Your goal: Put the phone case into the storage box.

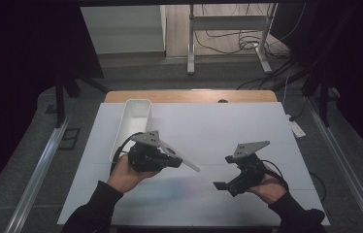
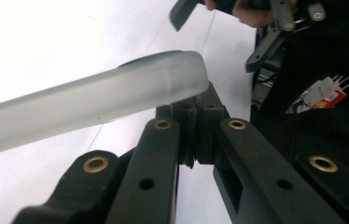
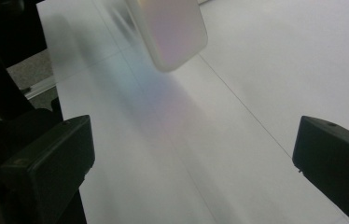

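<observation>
Gripping translucent lid [image 1: 183, 159] by one end, left gripper [image 1: 172, 160] held it slanted above table [image 1: 228, 126], near white bin [image 1: 133, 124]. Right gripper [image 1: 224, 174] stood wide open, empty, facing lid's free end. Risk: end-only pinch might let lid pivot or slip during handover.

No text, brand or number can be read anywhere. At the right edge of the left gripper view, a small red-and-white tag [image 2: 324, 95] bears printing too small and blurred to make out.
</observation>
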Action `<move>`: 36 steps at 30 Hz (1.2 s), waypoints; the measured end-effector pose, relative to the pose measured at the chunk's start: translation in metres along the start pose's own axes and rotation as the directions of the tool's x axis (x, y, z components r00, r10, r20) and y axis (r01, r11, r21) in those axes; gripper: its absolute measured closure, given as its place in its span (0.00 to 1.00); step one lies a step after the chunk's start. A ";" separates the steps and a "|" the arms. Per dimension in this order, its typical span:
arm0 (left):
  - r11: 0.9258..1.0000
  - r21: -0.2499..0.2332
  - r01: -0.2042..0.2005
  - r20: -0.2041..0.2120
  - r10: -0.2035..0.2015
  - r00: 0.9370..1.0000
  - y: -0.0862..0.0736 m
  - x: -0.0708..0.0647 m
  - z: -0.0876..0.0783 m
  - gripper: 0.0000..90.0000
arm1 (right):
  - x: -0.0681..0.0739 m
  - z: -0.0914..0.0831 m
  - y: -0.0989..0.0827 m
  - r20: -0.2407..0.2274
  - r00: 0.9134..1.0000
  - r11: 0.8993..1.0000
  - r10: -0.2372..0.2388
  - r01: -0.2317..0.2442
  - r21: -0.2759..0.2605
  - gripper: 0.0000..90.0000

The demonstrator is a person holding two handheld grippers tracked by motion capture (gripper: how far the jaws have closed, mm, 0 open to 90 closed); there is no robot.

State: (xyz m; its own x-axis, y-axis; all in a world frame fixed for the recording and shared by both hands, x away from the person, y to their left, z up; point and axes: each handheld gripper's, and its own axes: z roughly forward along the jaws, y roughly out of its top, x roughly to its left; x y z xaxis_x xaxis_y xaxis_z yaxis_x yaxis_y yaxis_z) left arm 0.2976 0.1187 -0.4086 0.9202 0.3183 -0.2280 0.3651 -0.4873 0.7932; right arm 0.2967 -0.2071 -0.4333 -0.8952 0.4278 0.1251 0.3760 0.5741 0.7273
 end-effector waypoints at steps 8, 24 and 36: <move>0.999 0.022 0.026 -0.061 -0.024 0.998 0.002 0.010 -0.003 0.98 | -0.003 -0.008 -0.009 0.046 0.998 1.000 0.030 -0.030 -0.001 0.00; 0.998 0.048 0.046 -0.158 -0.038 0.987 0.014 0.021 -0.014 0.98 | -0.007 -0.027 -0.026 0.140 0.987 0.996 0.078 -0.072 -0.042 0.00; 0.994 0.075 0.077 -0.234 -0.058 0.970 0.018 0.034 -0.029 0.98 | -0.011 -0.038 -0.044 0.224 0.969 0.995 0.099 -0.090 -0.051 0.00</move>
State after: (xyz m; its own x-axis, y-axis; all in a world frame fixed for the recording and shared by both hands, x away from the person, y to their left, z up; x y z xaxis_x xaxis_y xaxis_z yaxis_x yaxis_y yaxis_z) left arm 0.3314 0.1443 -0.3857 0.8387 0.5275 -0.1350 0.4447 -0.5205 0.7289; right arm 0.2810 -0.2636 -0.4410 -0.7768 0.6284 0.0423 0.4424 0.4967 0.7467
